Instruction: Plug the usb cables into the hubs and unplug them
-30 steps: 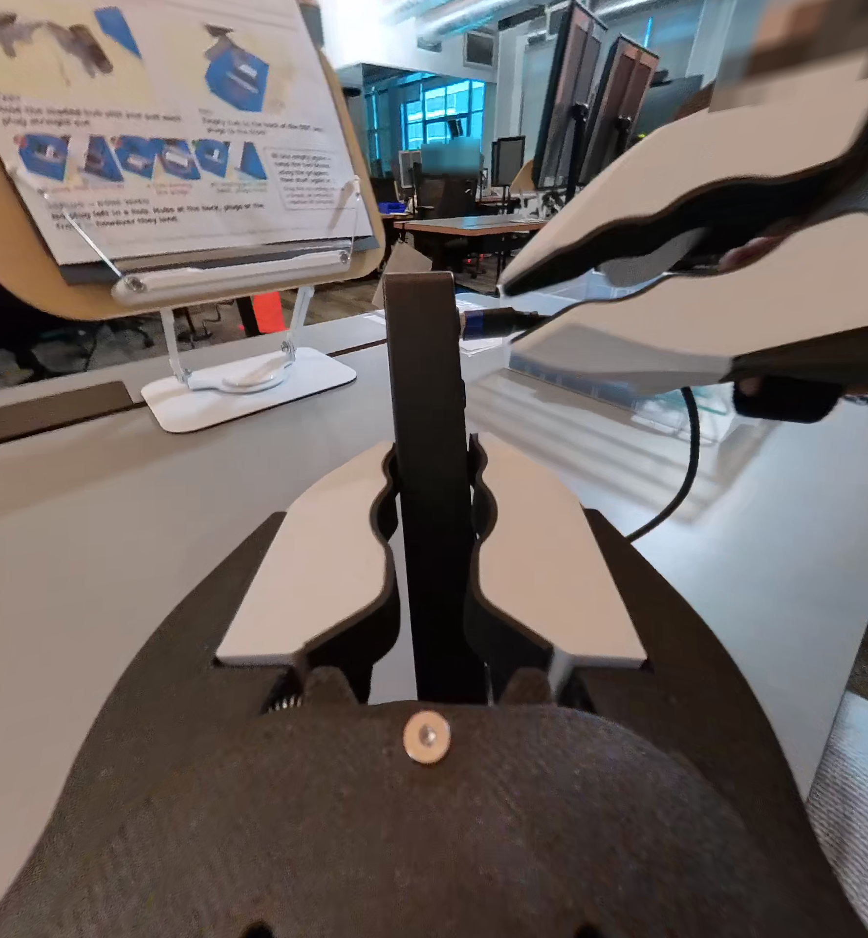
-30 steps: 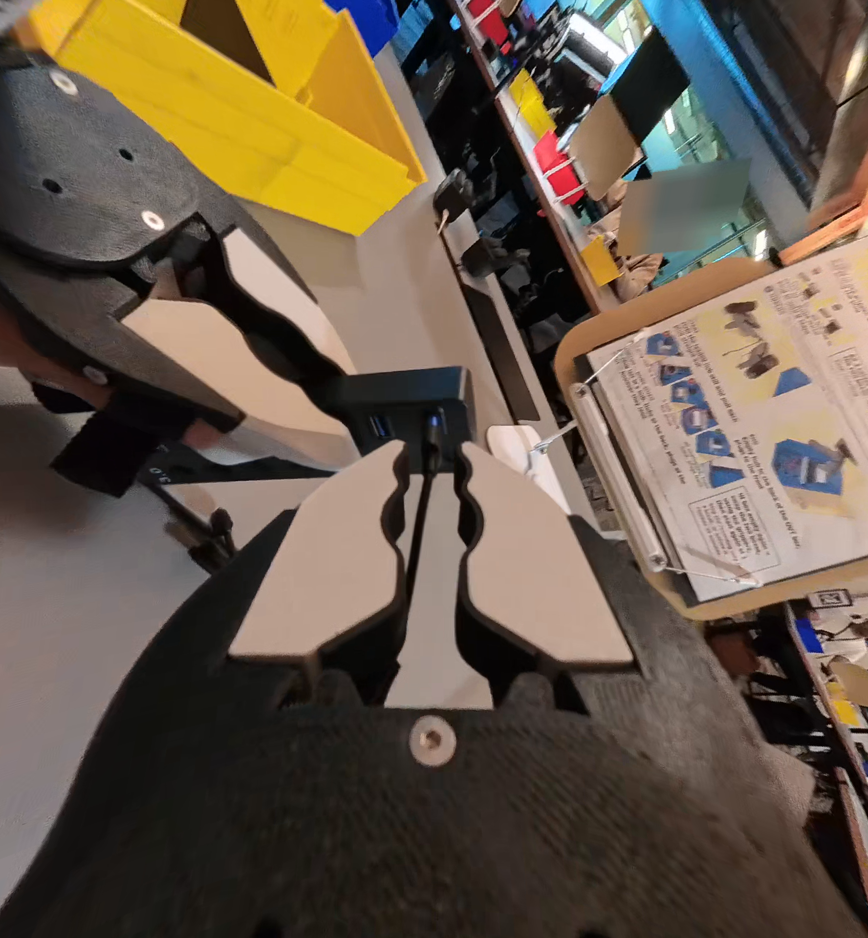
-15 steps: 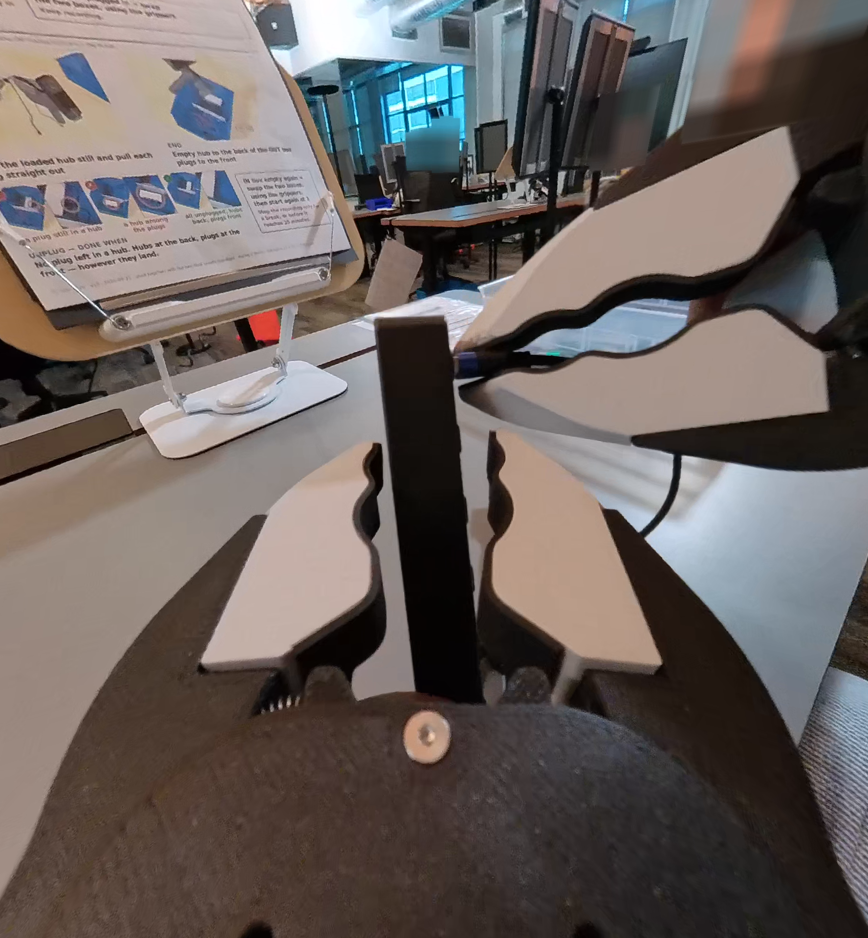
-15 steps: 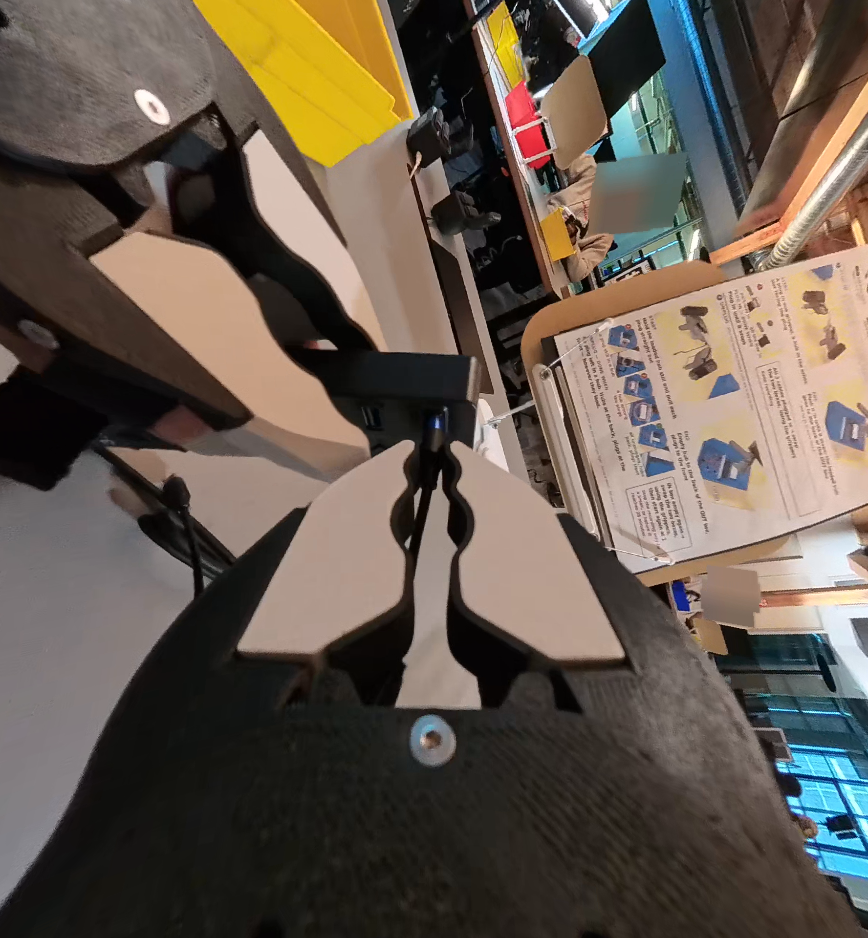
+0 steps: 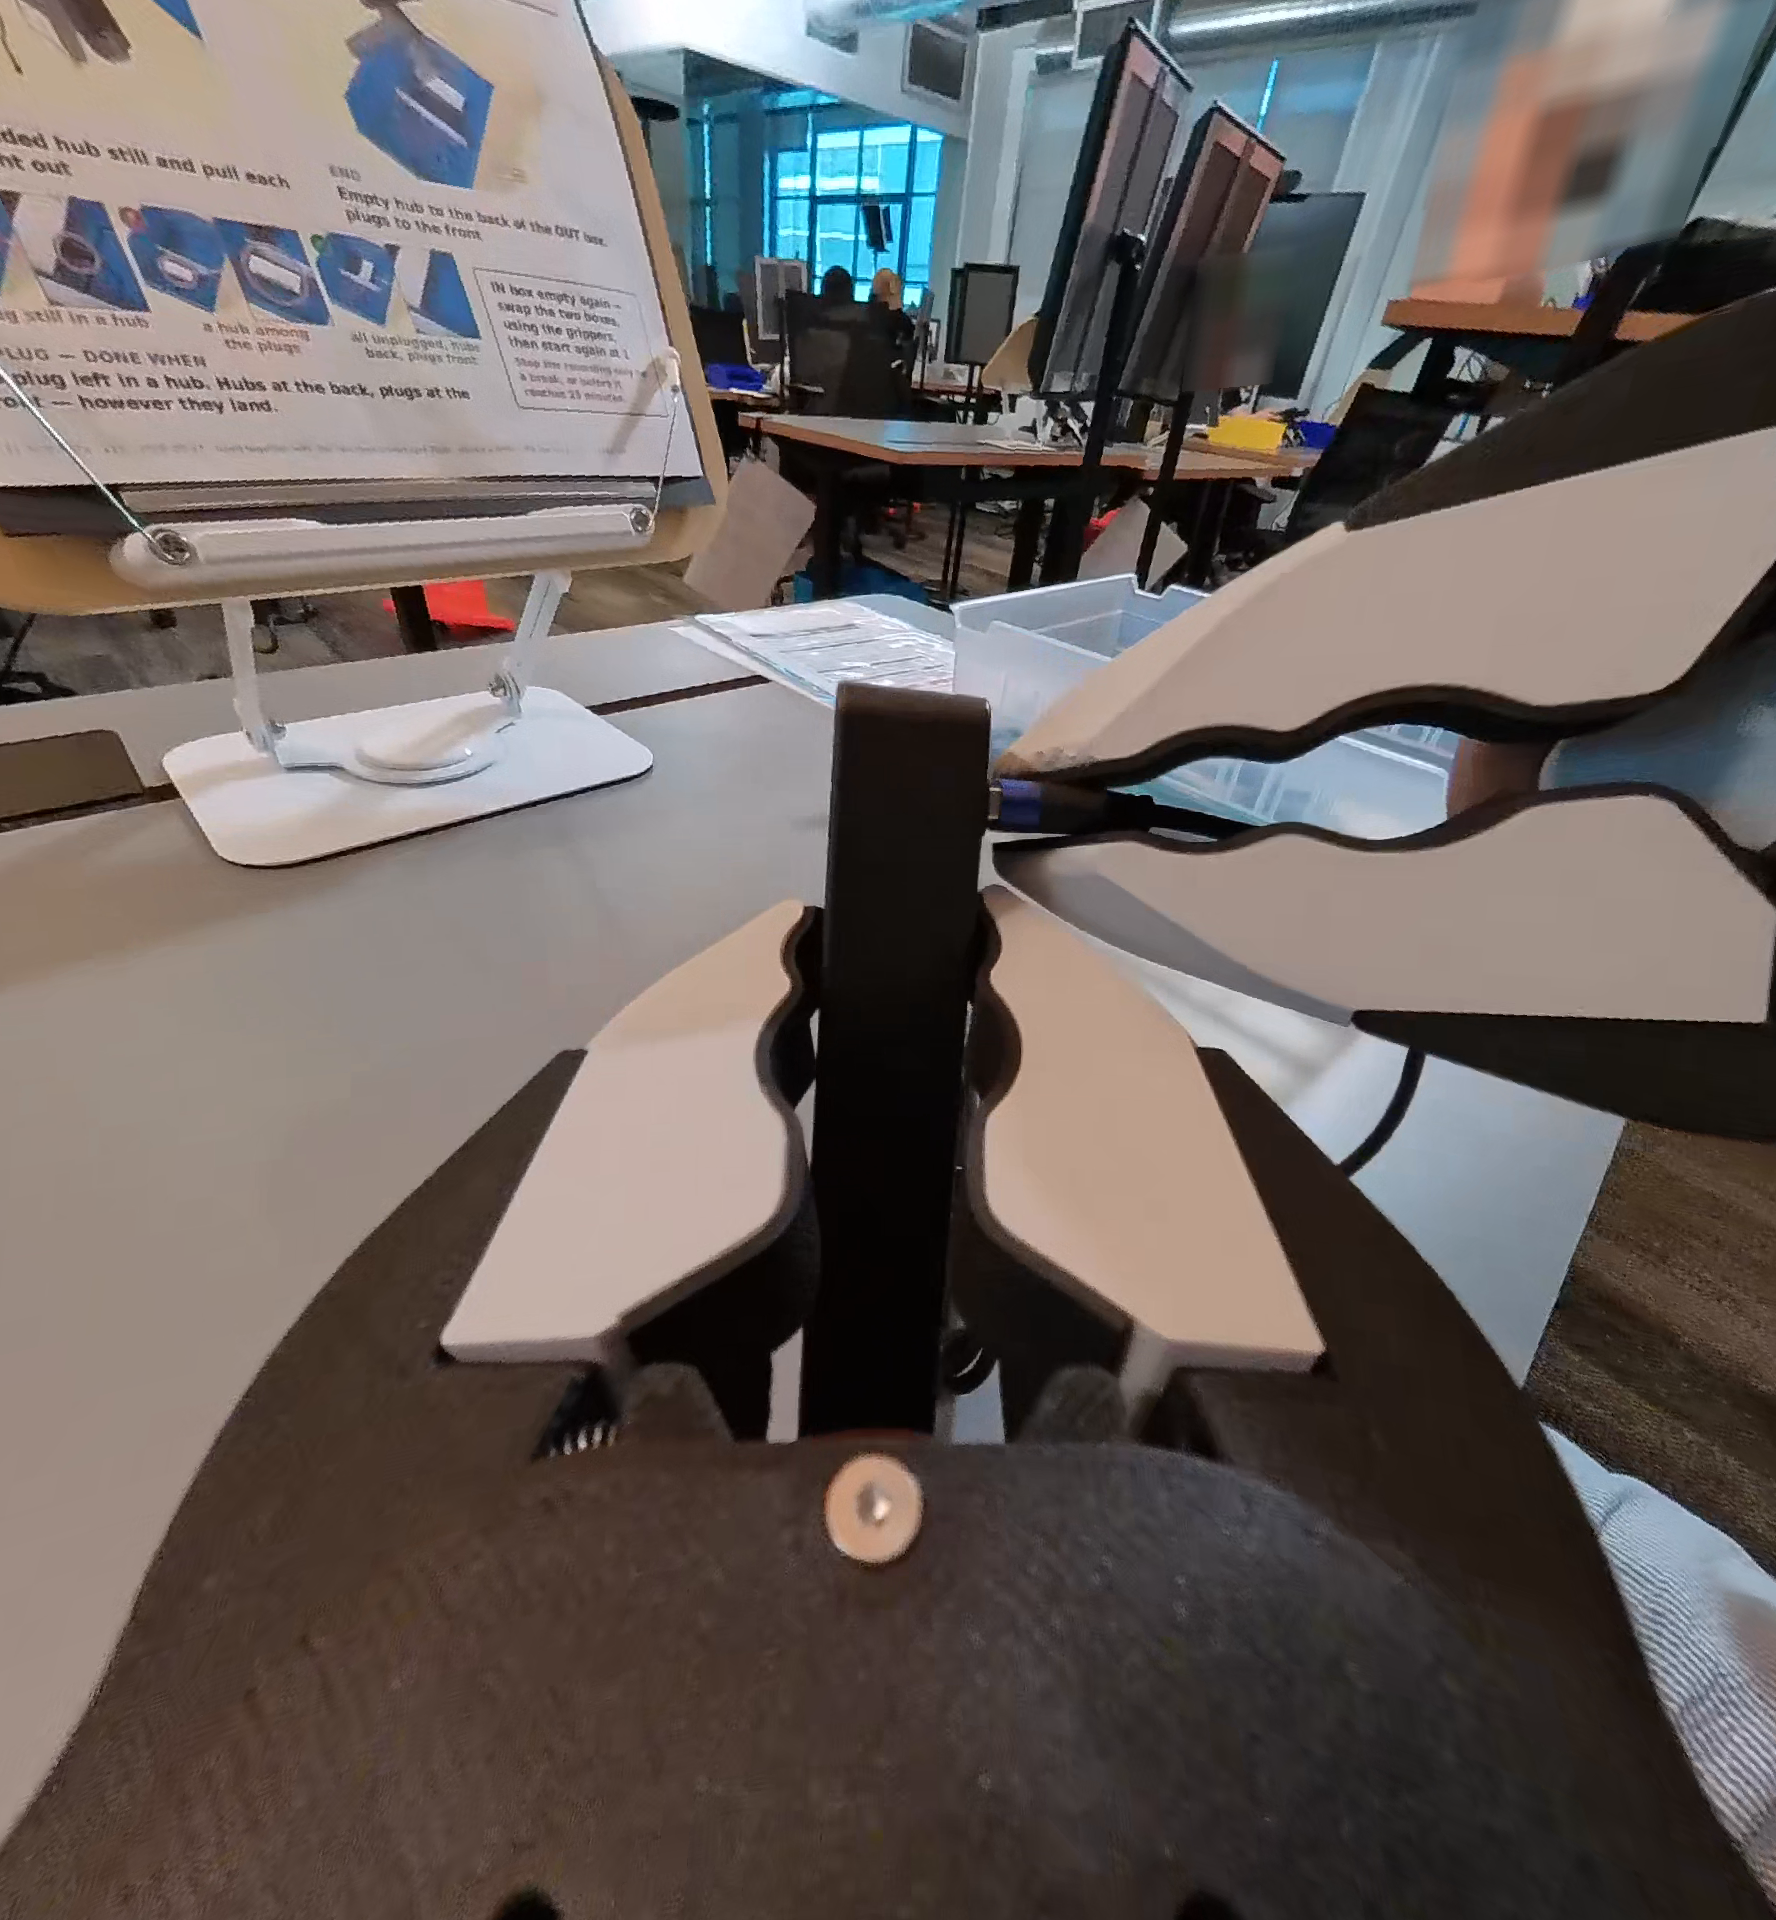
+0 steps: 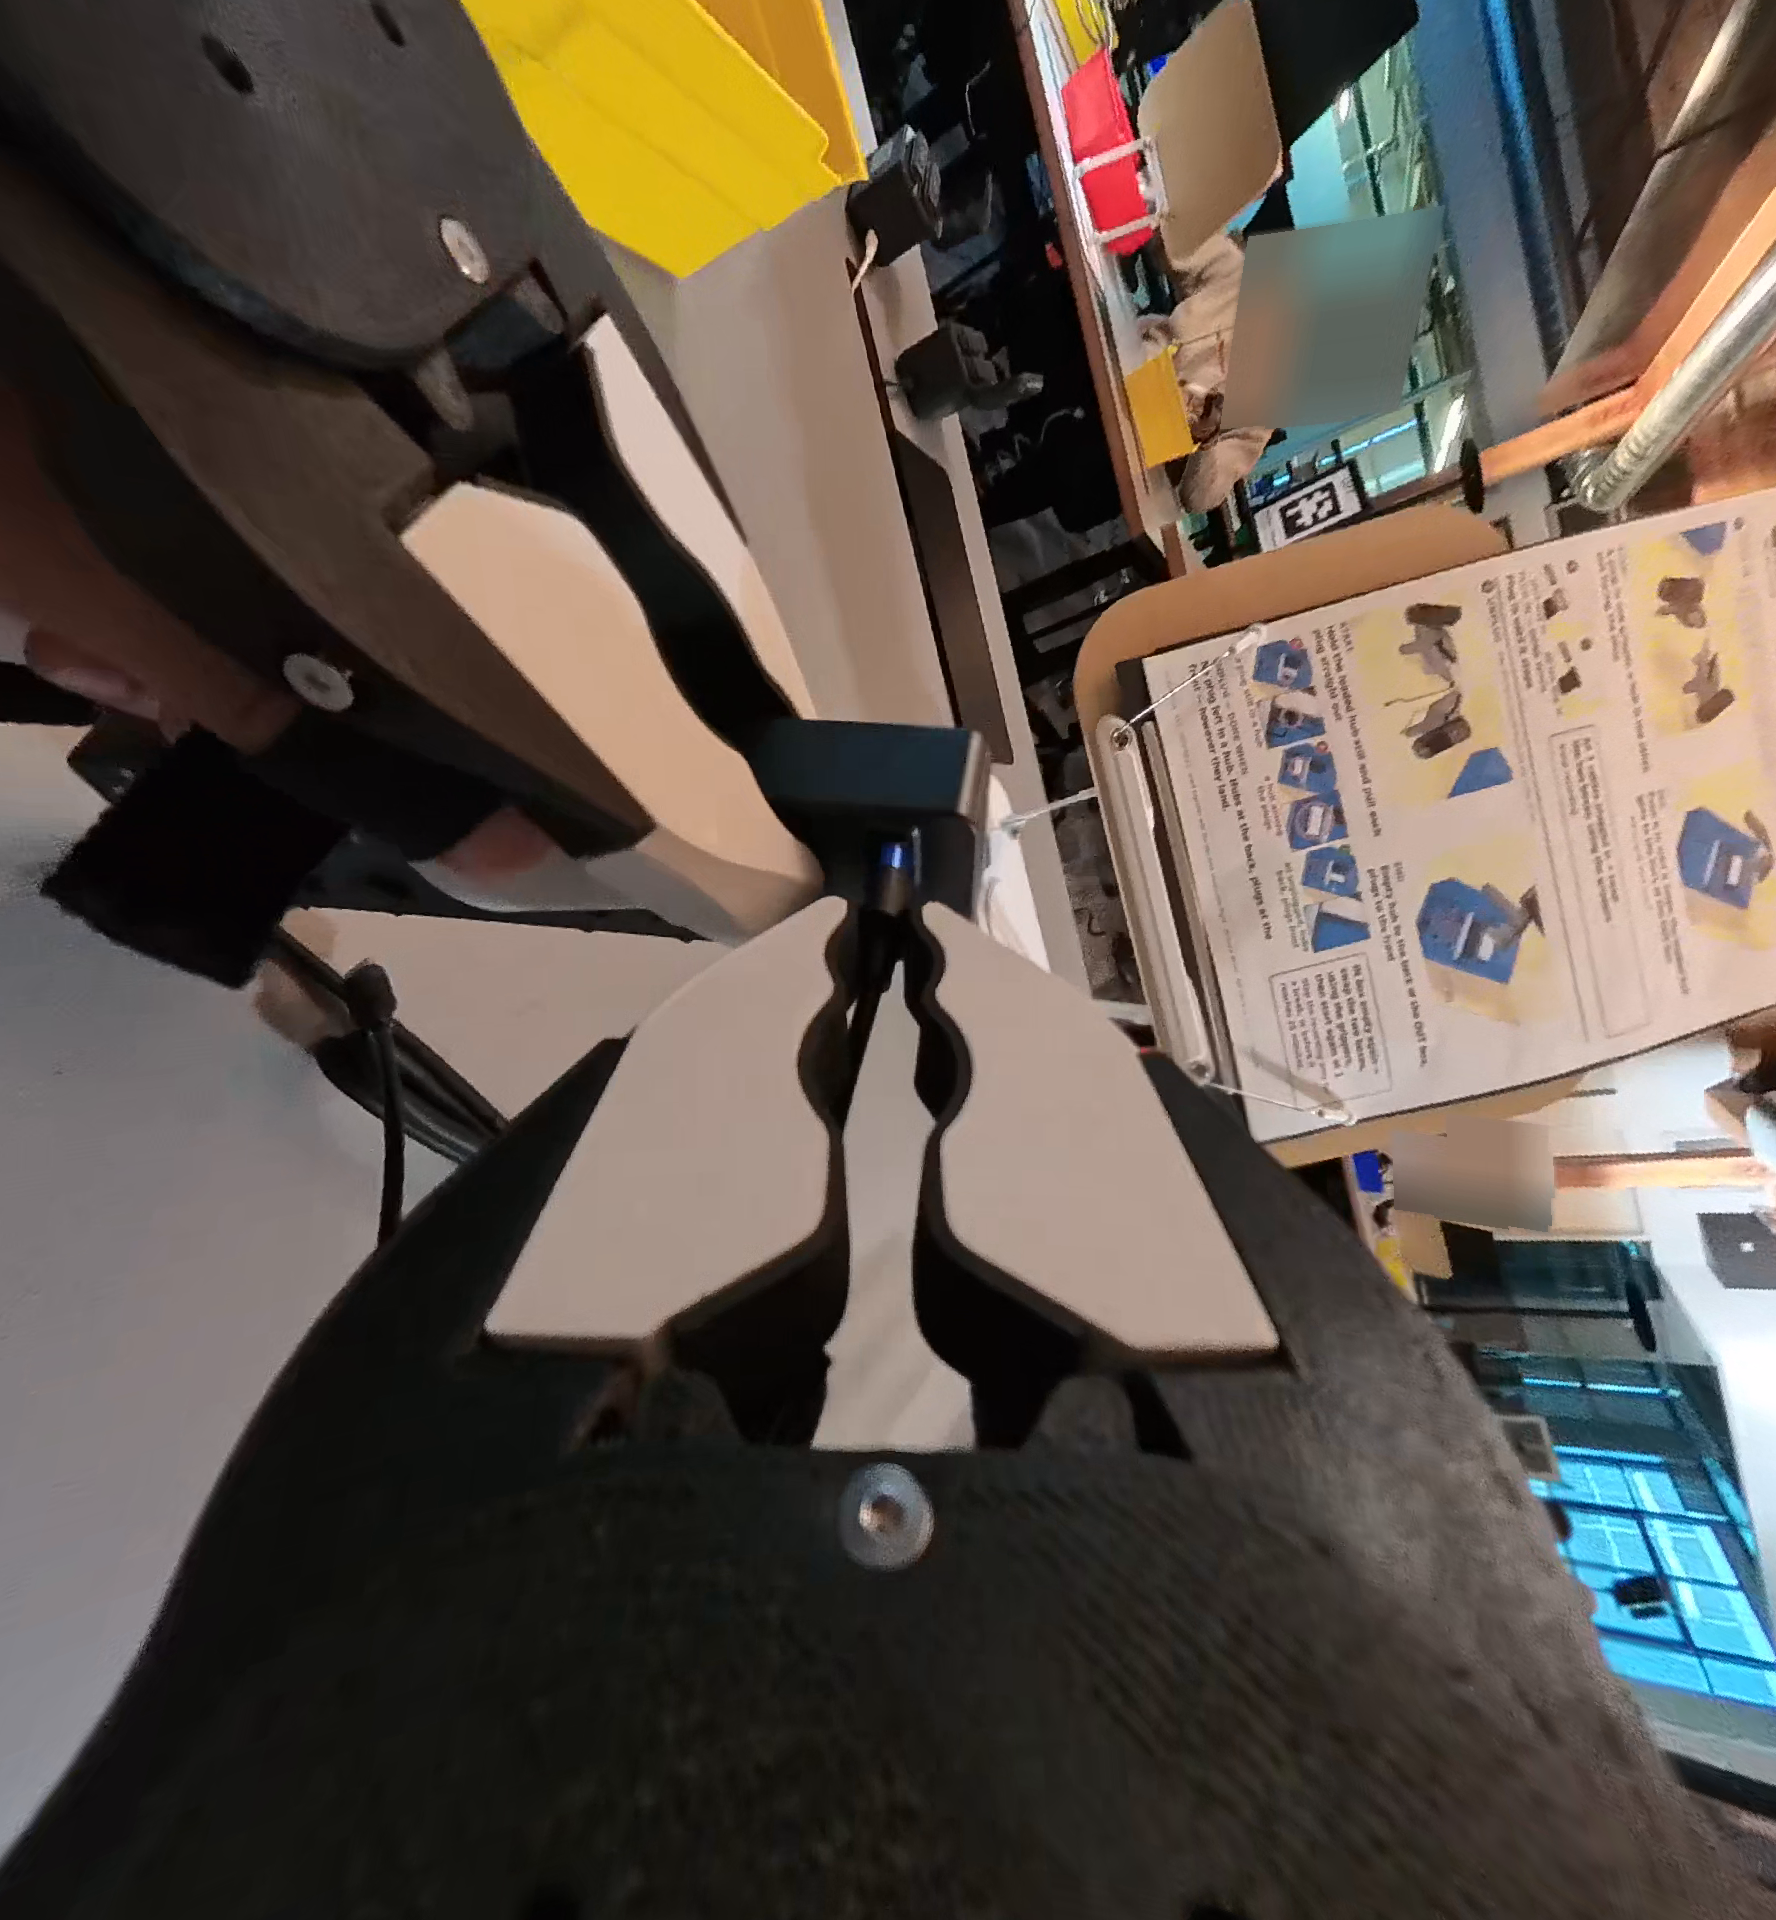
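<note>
L gripper [image 5: 884, 935] jaws pinch hub [image 5: 899, 935] (upright) | R gripper [image 6: 884, 914] jaws pinch plug [image 6: 892, 868]

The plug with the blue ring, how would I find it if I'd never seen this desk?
Start at the grey desk and find the tall black hub clamped in the left gripper. On its right side sits the plug, pinched by the right gripper. Its blue ring marks it out.

Upper frame: office desks [image 5: 977, 442], dark monitors [image 5: 1112, 239] and bright windows [image 5: 842, 187]; brown carpet [image 5: 1694, 1299], seemingly, lower right.
</note>
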